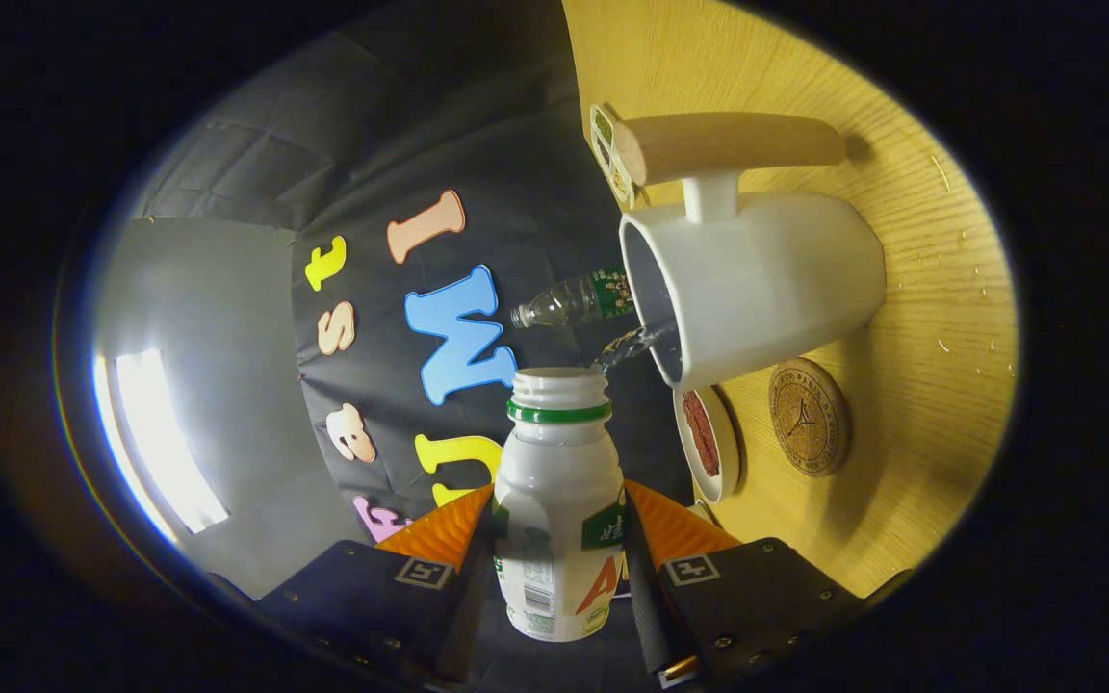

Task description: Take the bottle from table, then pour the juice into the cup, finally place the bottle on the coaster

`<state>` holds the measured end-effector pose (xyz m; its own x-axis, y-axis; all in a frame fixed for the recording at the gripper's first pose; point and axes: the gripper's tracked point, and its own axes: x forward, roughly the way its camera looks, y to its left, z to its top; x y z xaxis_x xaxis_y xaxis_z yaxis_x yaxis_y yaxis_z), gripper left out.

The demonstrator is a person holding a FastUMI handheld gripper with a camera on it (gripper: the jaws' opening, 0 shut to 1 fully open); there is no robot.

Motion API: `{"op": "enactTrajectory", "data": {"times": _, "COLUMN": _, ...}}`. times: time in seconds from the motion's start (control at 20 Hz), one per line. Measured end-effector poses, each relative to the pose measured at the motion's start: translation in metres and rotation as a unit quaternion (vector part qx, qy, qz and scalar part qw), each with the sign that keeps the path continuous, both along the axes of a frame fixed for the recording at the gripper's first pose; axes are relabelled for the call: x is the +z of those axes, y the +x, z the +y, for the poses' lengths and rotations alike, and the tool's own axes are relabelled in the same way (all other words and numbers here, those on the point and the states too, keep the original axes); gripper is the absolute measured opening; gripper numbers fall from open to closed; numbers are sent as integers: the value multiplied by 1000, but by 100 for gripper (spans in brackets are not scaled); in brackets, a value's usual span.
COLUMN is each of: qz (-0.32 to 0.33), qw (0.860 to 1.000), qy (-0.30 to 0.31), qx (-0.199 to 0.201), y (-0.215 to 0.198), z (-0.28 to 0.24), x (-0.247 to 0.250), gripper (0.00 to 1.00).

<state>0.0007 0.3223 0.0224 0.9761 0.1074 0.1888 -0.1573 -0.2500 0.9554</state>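
Observation:
A white bottle [554,520] with a green neck ring and no cap sits between my two fingers, and my gripper [554,525] is shut on its body. The whole view is rolled sideways, so the bottle is tipped. A thin clear stream [627,348] runs from its mouth into the open mouth of the white cup [757,284], which has a wooden handle [728,146]. The round cork coaster [810,416] lies on the wooden table [930,318] just beside the cup, beyond my fingers.
A small white dish [709,443] with something red in it stands between the coaster and my fingers. A clear plastic bottle [574,300] with a green label lies behind the cup. A roll of tape [607,154] sits by the handle. Water droplets speckle the table.

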Motion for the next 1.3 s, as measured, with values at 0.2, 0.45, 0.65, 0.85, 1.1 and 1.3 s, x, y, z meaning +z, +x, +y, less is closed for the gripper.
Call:
{"op": "enactTrajectory", "data": {"times": 0.2, "qz": -4, "qw": 1000, "qy": -1, "qx": 0, "y": -1, "z": 2, "x": 1, "gripper": 65}}
{"op": "enactTrajectory", "data": {"times": 0.45, "qz": -10, "qw": 1000, "qy": 2, "qx": -2, "y": -1, "z": 1, "x": 2, "gripper": 65}}
{"op": "enactTrajectory", "data": {"times": 0.65, "qz": -7, "qw": 1000, "qy": 6, "qx": -5, "y": 0, "z": -2, "x": 0, "gripper": 65}}
{"op": "enactTrajectory", "data": {"times": 0.85, "qz": -13, "qw": 1000, "qy": 14, "qx": -9, "y": -2, "z": -6, "x": 4, "gripper": 65}}
{"op": "enactTrajectory", "data": {"times": 1.1, "qz": -21, "qw": 999, "qy": 23, "qx": -15, "y": -2, "z": -10, "x": 8, "gripper": 65}}
{"op": "enactTrajectory", "data": {"times": 1.3, "qz": -22, "qw": 999, "qy": 24, "qx": -15, "y": -1, "z": -10, "x": 9, "gripper": 65}}
